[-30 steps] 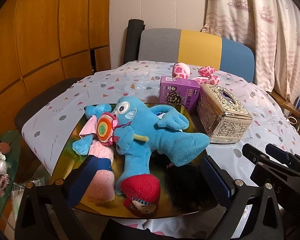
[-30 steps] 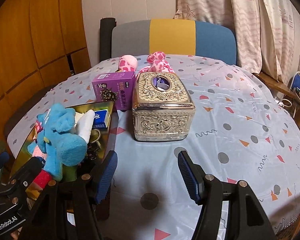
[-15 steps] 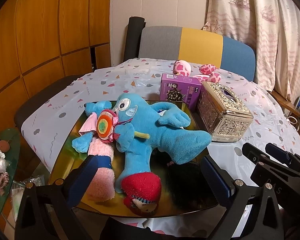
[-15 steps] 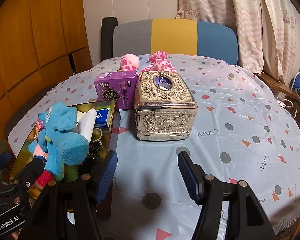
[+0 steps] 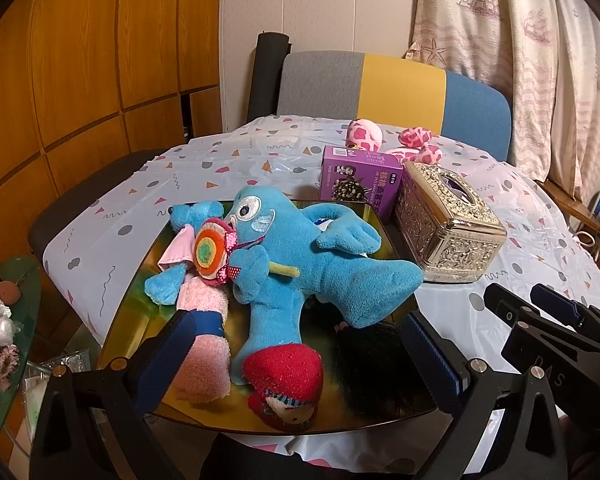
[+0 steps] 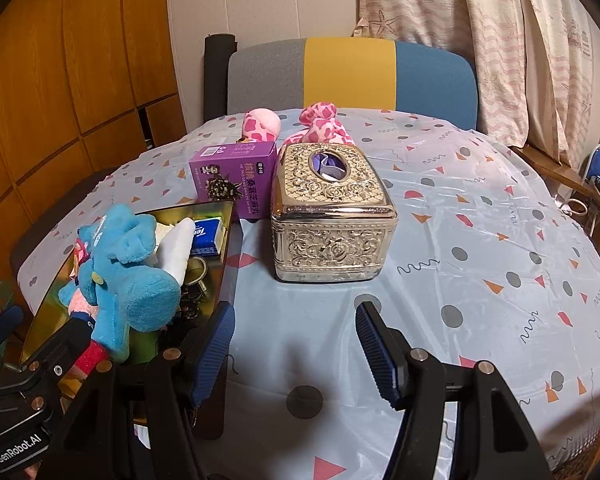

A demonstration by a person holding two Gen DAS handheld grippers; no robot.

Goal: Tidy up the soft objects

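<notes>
A big blue plush toy (image 5: 300, 264) lies in a gold tray (image 5: 140, 304) at the table's near left, with a pink sock toy (image 5: 204, 344), a red-capped doll (image 5: 284, 384) and a round lollipop plush (image 5: 210, 250). The blue plush also shows in the right wrist view (image 6: 128, 280). A pink spotted plush (image 6: 320, 130) lies at the far side behind the boxes. My left gripper (image 5: 296, 356) is open and empty, just in front of the tray. My right gripper (image 6: 296, 340) is open and empty over the tablecloth, in front of the tissue box.
An ornate silver tissue box (image 6: 332, 216) and a purple carton (image 6: 236, 184) stand mid-table. A blue tissue pack (image 6: 208, 236) and a white roll (image 6: 178, 250) lie in the tray. A grey, yellow and blue chair (image 6: 348, 76) stands behind. A side table with clutter (image 5: 0, 328) is left.
Both grippers have drawn back and risen slightly; the table objects sit a little lower and farther in view. Nothing was grasped or moved.
</notes>
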